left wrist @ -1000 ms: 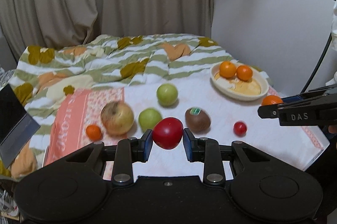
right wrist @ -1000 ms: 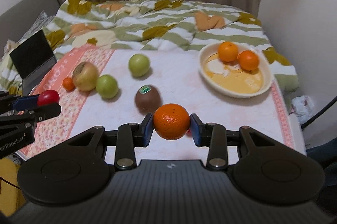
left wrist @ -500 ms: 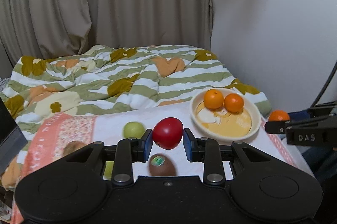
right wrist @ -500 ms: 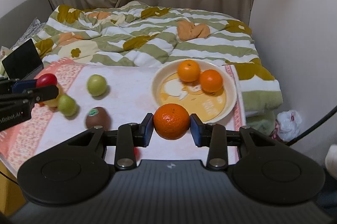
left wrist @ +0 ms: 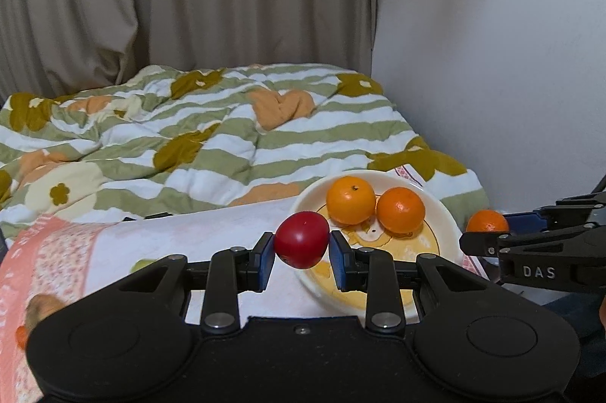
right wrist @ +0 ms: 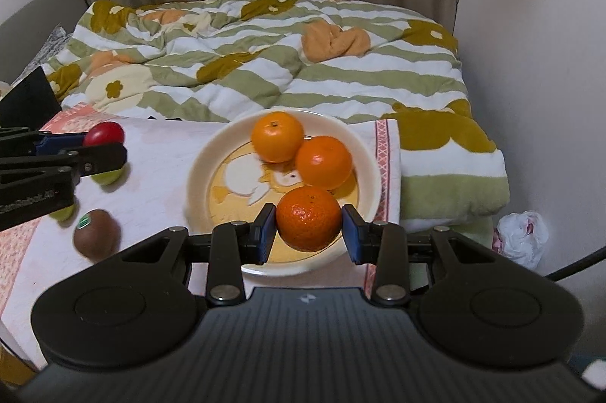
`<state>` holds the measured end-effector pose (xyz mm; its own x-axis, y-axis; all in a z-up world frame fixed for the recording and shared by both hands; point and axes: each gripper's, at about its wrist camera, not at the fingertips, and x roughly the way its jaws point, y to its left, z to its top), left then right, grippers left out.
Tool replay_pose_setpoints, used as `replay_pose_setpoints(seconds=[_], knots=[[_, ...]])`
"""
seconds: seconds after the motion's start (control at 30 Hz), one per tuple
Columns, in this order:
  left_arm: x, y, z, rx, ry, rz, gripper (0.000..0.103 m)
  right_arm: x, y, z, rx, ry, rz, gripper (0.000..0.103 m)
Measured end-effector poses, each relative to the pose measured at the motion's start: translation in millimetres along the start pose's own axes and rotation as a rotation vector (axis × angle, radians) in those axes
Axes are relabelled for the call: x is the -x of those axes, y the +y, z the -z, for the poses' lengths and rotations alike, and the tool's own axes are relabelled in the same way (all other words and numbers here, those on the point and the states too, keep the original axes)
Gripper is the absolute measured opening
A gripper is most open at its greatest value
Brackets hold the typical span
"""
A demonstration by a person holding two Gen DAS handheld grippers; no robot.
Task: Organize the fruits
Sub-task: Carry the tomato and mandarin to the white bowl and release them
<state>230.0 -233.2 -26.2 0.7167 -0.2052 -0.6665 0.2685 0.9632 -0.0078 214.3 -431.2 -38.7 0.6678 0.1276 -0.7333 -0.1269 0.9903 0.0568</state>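
Left gripper [left wrist: 302, 247] pinches small red fruit [left wrist: 302, 239] by its sides, near plate [right wrist: 197, 172] rim. Right gripper [right wrist: 308, 227] pinches orange [right wrist: 308, 218] above plate holding two more. Both fruits look round, smooth, light; may roll. Squeeze gently at widest part.

My left wrist camera looks forward and down along its fingers, close over the table's [left wrist: 227, 225] right end. My right wrist camera does the same from further right, nearer the plate [right wrist: 197, 168]. Both views share the plate [left wrist: 441, 210], the bed [left wrist: 212, 138] and each other's gripper.
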Motion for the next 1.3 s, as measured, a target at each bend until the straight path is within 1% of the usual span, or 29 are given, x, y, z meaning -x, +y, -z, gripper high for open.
replay_pose_setpoints(seconds=[0.17,0.27,0.47,0.63,0.77,0.8,0.83,0.87,0.9,0.93,0.97,1.03,1.13,1.3], knots=[[-38.1,-9.7,-7.5,-0.036,0.038,0.025,0.034,-20.4,-17.2,-1.8,-0.022,0.02,0.0,0.053],[-60.1,-16.4,-9.2,-0.085,0.066,0.035,0.034,-28.3,-22.0,-1.4,-0.034,0.027,0.002,0.053],[-96.8,-27.8,-9.3,-0.194,0.114,0.025,0.034,-44.3,-31.4,-3.2,-0.065,0.062,0.036,0.053],[-119.9,-26.9,-9.9,-0.219,0.158,0.019,0.034,-51.2,-34.7,-6.2,-0.094,0.071,0.054,0.053],[-125.2,-26.1,-10.8,-0.233,0.166,0.022,0.035,-54.2,-35.6,-8.8,-0.11,0.07,0.06,0.053],[-125.1,-25.9,-11.5,-0.235,0.167,0.022,0.04,-54.6,-35.8,-9.5,-0.113,0.07,0.064,0.053],[-124.2,-25.5,-12.6,-0.231,0.166,0.025,0.053,-54.5,-36.1,-9.8,-0.116,0.069,0.068,0.053],[-123.4,-25.6,-14.2,-0.228,0.16,0.03,0.062,-54.1,-36.4,-9.6,-0.119,0.068,0.071,0.053],[-120.2,-25.8,-15.3,-0.227,0.148,0.03,0.082,-53.3,-37.2,-9.7,-0.122,0.066,0.075,0.053],[-117.0,-26.5,-16.1,-0.227,0.132,0.024,0.096,-52.6,-38.2,-10.4,-0.123,0.066,0.079,0.053],[-112.5,-26.9,-17.1,-0.231,0.114,0.015,0.099,-50.9,-38.8,-11.1,-0.124,0.064,0.085,0.053],[-104.7,-27.6,-19.3,-0.239,0.1,0.006,0.099,-47.7,-40.0,-12.5,-0.126,0.057,0.092,0.053],[-98.9,-26.4,-20.3,-0.234,0.113,-0.001,0.1,-45.1,-43.1,-15.3,-0.137,0.054,0.084,0.053],[-88.6,-15.3,-17.8,-0.172,0.144,-0.004,0.1,-45.8,-43.7,-17.5,-0.119,0.057,0.074,0.053]])
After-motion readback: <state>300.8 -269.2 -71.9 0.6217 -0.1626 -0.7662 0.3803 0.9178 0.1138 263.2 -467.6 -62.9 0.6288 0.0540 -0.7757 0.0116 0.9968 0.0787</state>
